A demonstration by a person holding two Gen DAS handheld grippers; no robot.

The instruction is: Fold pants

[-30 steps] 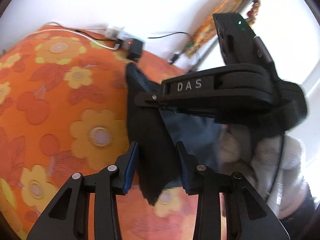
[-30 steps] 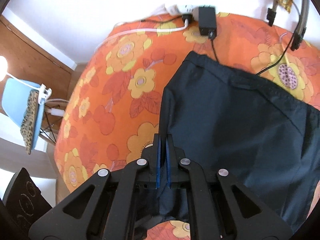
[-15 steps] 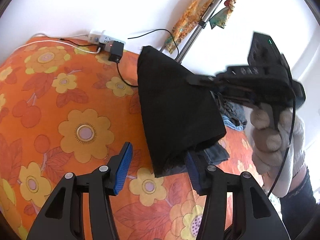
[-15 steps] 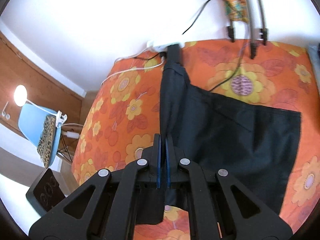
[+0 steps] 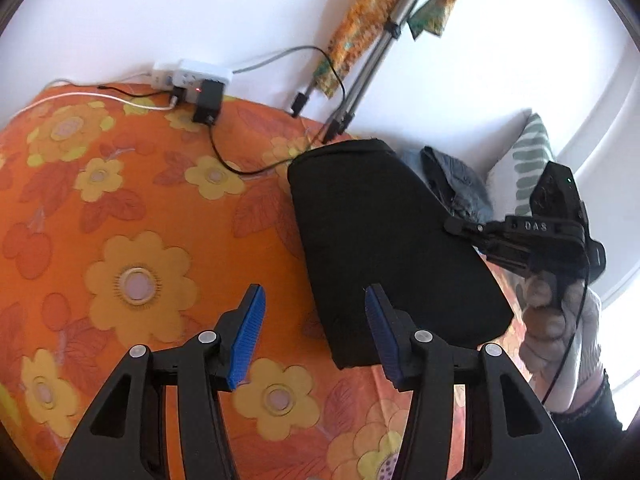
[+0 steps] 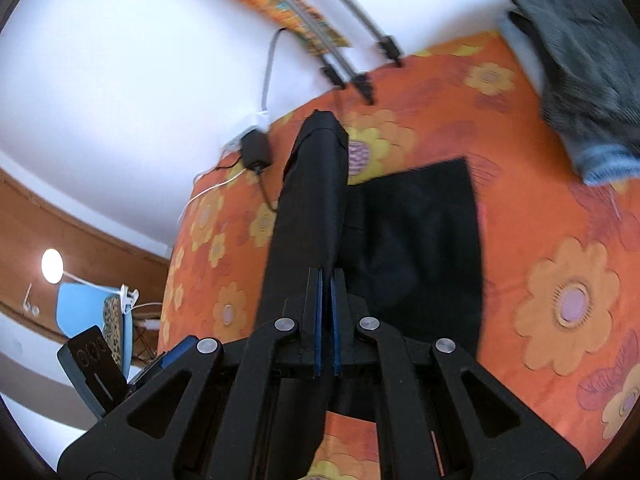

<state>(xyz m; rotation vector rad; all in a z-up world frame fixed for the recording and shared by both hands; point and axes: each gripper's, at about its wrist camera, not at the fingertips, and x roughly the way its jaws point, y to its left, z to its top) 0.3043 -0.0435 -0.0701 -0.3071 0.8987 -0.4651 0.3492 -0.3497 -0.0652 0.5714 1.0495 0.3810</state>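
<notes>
Left wrist: left gripper [image 5: 314, 332] jaws wide apart, empty, beside pants [image 5: 384, 248] edge; right gripper [image 6: 325, 300] jaws clamp pants fold above bed [image 5: 120, 208].

Orange floral bedspread [image 5: 120, 208], power strip [image 5: 192, 78]

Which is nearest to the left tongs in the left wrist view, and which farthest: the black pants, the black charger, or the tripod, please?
From the left tongs:
1. Black pants, right beside the right finger.
2. Black charger, farther back by the wall, slightly left.
3. Tripod, standing farthest, up and to the right.
</notes>
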